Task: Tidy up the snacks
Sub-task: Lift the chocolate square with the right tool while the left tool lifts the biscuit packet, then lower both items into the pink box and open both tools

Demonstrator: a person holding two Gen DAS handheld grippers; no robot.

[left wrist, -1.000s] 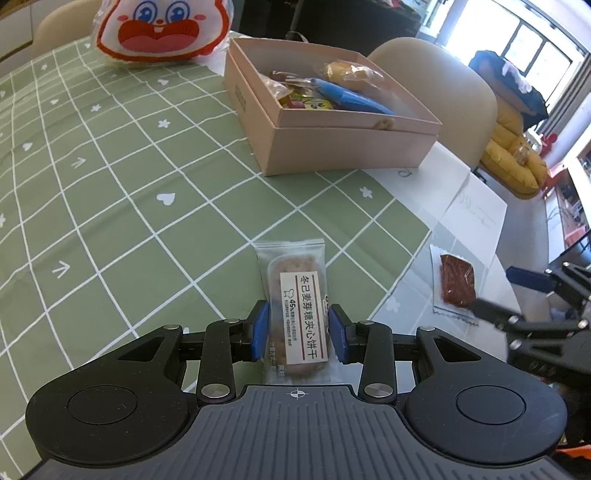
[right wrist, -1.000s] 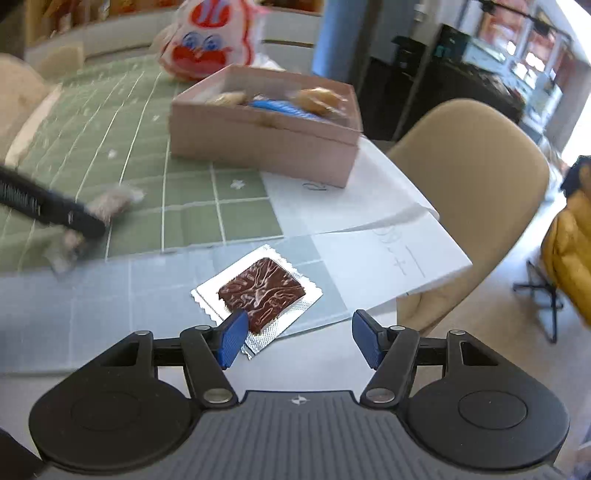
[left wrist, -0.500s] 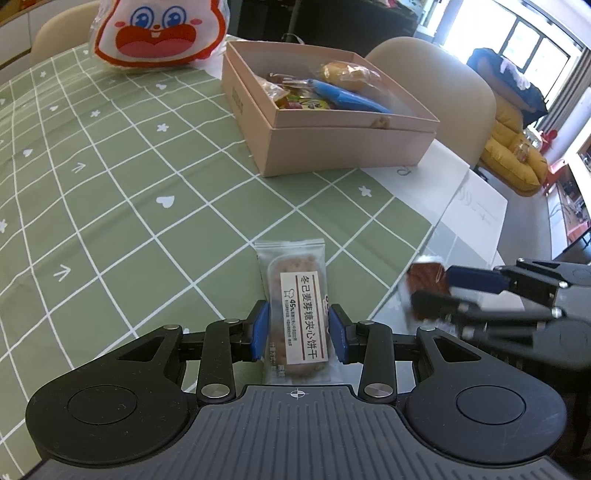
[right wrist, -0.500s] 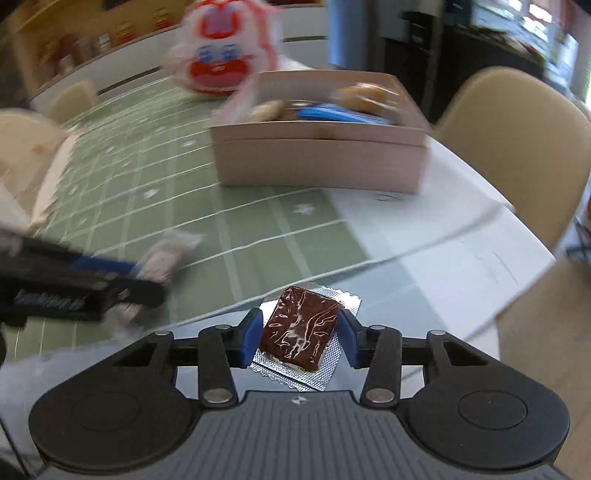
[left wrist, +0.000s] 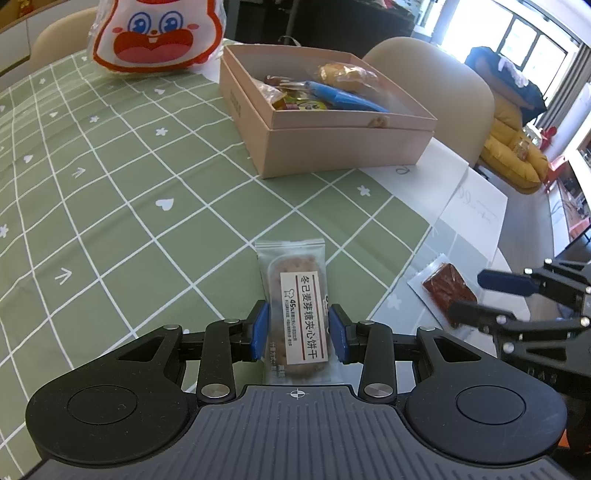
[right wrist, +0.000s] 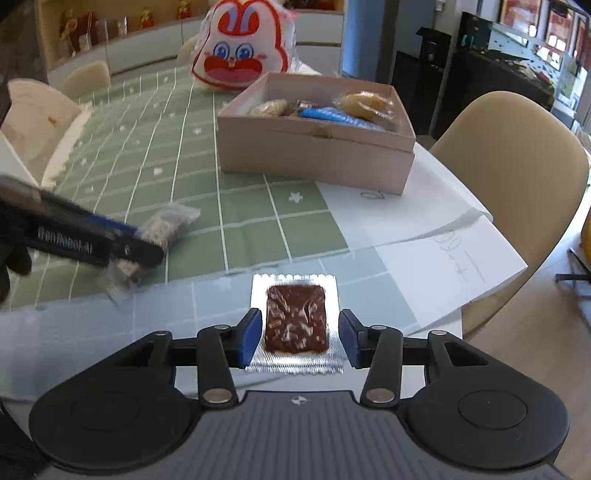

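the likeliest slip is with the right gripper [right wrist: 297,338]: its blue pads stand either side of the brown snack packet [right wrist: 296,319], but the packet's crinkled silver edge looks wider than the gap, so a squeeze may only buckle the foil and let the flat packet slide out on the lift. that packet lies near the table's right front edge, on the pale grey strip of the cloth close to loose white paper [right wrist: 447,254], so a dragged pinch could push it off the edge or catch the paper with it. the left gripper [left wrist: 298,330] risks much the same: the biscuit packet [left wrist: 297,302] is long and reaches well ahead of the pads, so, gripped at its near end only, it may droop or twist on the way to the pink box [left wrist: 332,136].

the left jaws are partly apart and sit against the sides of the biscuit packet, clamped on it as far as i can judge; it is on the green checked cloth toward the front edge. the right jaws have just been closing around the brown packet; small gaps show between the pads and the dark centre, and whether they press the foil edge i cannot tell. the box, already holding several snacks, stands toward the far right edge, beside a rabbit-face bag [left wrist: 159,33].
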